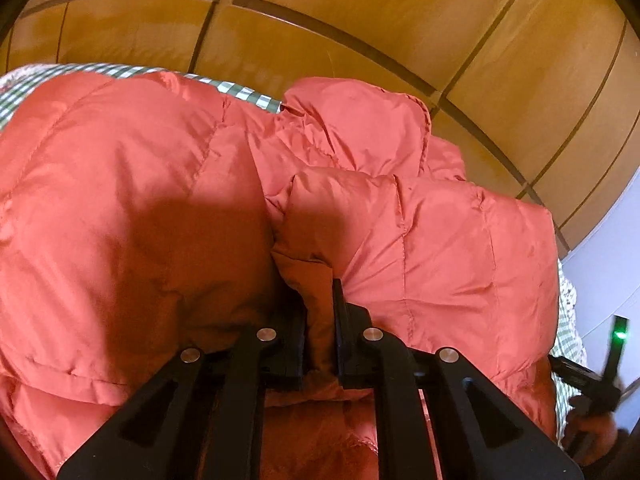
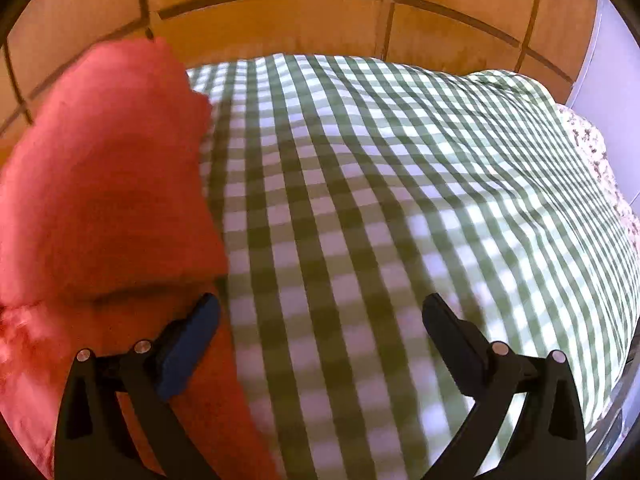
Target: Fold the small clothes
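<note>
1. Coral-red quilted nylon fills most of the left wrist view: a small puffer jacket (image 1: 168, 208) lies heaped on a green-and-white checked cloth (image 1: 244, 94), with stitched seams running across its padded panels.
2. A folded-over section of the jacket, likely a sleeve or a front panel, lies on top toward the right of that view, its edge pointing at the camera.
3. The left tongs (image 1: 320, 340) are nearly closed and pinch a fold of that jacket fabric between their black pads; the cloth bunches up where it is squeezed.
4. Seen from the right wrist camera, the jacket (image 2: 108, 184) sits at the left and is blurred, while the checked cloth (image 2: 400, 184) spreads bare across the middle and right.
5. The right tongs (image 2: 320, 316) stand wide with nothing between them. Their left pad (image 2: 192, 344) lies over the jacket's edge, though contact cannot be told, and the other pad is over the checked cloth.
6. At the far right edge of the left wrist view, a hand (image 1: 592, 432) grips a black handle that carries a small green light (image 1: 620, 334).
7. Behind the cloth runs a wall of orange-brown wooden panels (image 2: 280, 20) with dark grooves; a pale lilac surface (image 1: 608, 272) shows at the right.
8. A flower-printed fabric (image 2: 592, 148) peeks out beyond the cloth's right edge.
</note>
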The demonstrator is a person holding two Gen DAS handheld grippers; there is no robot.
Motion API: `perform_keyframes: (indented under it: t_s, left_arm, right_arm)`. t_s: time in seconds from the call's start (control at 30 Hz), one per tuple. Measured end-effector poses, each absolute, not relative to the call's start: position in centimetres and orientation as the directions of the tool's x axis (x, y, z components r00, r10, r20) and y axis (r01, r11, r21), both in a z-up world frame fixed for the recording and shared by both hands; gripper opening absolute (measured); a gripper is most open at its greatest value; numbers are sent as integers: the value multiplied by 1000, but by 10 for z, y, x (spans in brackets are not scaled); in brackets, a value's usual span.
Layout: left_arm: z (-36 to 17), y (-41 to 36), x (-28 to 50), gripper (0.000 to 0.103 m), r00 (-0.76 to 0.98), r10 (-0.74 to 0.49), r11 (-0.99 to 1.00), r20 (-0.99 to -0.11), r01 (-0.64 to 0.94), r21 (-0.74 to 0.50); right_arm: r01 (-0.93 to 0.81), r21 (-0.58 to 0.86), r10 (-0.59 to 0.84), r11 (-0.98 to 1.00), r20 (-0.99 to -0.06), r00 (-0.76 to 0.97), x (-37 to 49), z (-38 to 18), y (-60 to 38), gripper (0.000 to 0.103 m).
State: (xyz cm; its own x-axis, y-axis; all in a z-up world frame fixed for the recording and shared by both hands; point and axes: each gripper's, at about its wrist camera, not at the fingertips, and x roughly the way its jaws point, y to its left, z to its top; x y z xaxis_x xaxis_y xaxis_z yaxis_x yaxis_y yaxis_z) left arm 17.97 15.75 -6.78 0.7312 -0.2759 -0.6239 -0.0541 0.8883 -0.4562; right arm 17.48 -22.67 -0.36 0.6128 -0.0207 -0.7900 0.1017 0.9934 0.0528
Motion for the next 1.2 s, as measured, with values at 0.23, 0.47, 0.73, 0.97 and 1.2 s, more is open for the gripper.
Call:
perform_keyframes:
  t_s: [0.23, 0.47, 0.73, 0.97, 1.2]
  left_arm:
    - [-70, 155, 179, 10, 740, -264, 894, -619, -54, -445]
    - [-71, 154, 177, 10, 745, -236, 906, -624, -64, -419]
    - [-73, 153, 182, 13, 735, -259, 903, -626, -45, -427]
    - [-73, 156, 181, 13, 738, -270, 896, -619, -43, -443]
    - [-72, 156, 177, 13, 747, -255, 901, -614, -46, -431]
  right_arm:
    - [-88, 123, 145, 988, -594, 791, 208, 61, -190, 101]
    - [-25, 57, 59, 998, -731, 680, 311, 21, -151, 101]
    - [81, 127, 45, 989, -761, 647, 315, -35, -179, 101]
    - [136, 234, 79, 963, -724, 685, 286, -17, -199, 101]
    - [174, 163, -18, 971, -677, 736, 278, 4, -198, 101]
